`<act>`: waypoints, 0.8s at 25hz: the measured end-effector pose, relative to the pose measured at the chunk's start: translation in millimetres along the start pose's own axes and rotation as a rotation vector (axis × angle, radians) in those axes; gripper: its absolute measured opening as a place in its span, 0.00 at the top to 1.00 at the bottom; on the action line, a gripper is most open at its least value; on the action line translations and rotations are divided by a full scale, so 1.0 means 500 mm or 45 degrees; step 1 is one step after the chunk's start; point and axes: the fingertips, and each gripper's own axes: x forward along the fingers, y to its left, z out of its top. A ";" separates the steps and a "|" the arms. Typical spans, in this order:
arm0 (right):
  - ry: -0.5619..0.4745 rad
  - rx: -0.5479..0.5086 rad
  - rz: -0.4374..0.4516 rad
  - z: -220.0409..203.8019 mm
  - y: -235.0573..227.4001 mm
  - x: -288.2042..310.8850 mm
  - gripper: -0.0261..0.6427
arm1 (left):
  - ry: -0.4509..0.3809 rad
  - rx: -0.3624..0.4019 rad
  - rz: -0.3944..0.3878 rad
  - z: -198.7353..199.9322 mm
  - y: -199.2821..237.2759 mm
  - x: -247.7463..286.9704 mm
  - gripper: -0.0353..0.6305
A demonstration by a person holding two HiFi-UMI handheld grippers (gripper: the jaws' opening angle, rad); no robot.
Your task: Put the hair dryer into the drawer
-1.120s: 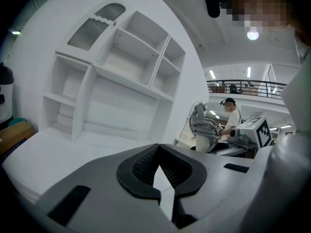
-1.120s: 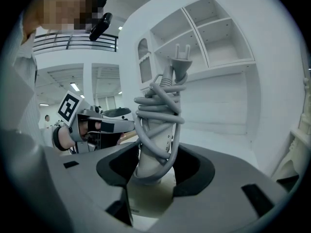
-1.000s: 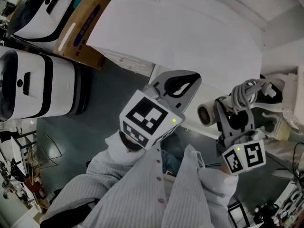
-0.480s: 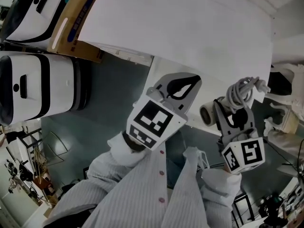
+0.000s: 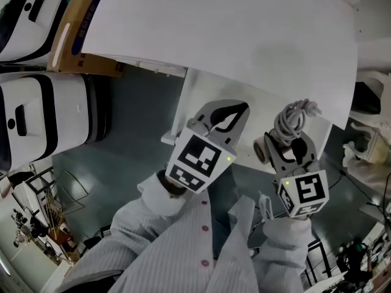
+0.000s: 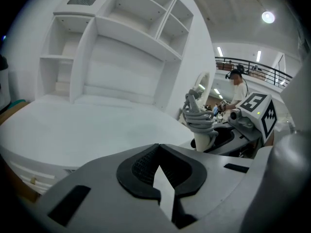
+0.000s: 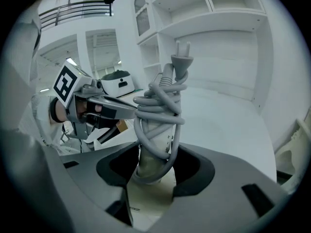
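Gripped the hair dryer (image 7: 153,147) by its handle in the right gripper (image 7: 155,166), clamped from both sides, with the cord (image 7: 160,106) wound round the handle and the plug (image 7: 181,62) pointing up. Held it in the air just off the worktop's (image 5: 244,35) front edge, toward the right corner, resting on nothing. Found the left gripper (image 6: 158,147) closed on nothing, pads together, just left of the dryer. Saw a drawer front (image 6: 22,171) with a small knob (image 6: 33,180) under the front edge at the left; could not make out any open drawer. Judged best to open the empty left gripper and take the knob first, holding the dryer steady and clear of the edge meanwhile, then to lower it in slowly, watching for cord loops snagging on the drawer's rim.
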 end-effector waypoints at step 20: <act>0.372 -0.203 0.076 -0.209 -0.018 0.160 0.67 | 0.198 -0.071 -0.017 -0.184 0.042 0.080 0.93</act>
